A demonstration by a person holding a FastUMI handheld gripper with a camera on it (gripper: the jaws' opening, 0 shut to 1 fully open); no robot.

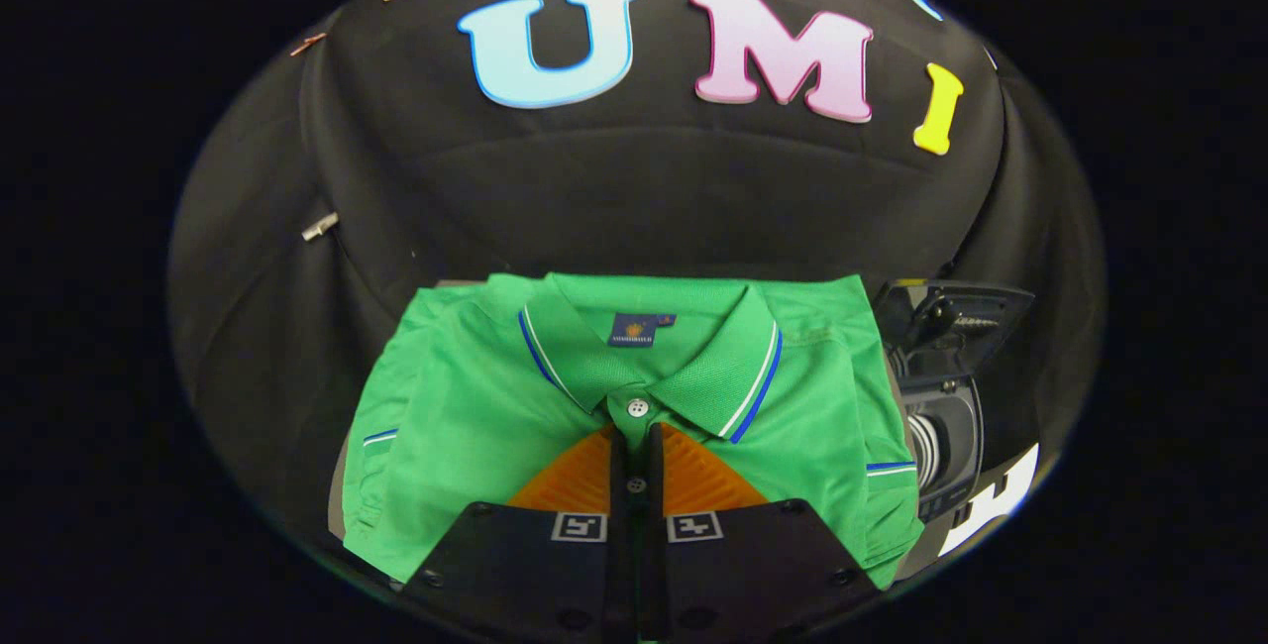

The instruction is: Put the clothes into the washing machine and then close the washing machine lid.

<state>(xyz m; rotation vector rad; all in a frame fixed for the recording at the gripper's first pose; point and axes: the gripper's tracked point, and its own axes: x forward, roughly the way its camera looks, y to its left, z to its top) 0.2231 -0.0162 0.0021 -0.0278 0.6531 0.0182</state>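
step: grab the folded green polo shirt with blue-and-white collar trim, lying flat just ahead, small washing machine with open lid beside it on the right | tip: pinch deep so all layers lift | gripper: fingers nearly closed over the button placket, real grip? can't tell

Support surface: a pale grey top, seen as thin slivers past the edges of what lies on it, backed by the black cloth booth wall.

Item 1: green polo shirt, folded flat, collar up and away from the viewer (blue-and-white piping on collar and sleeve cuffs, one white button fastened at the placket). It covers nearly the whole visible top.

Item 2: gripper, fingers drawn together over the shirt's placket just below the collar button; whether they press the cloth cannot be told.
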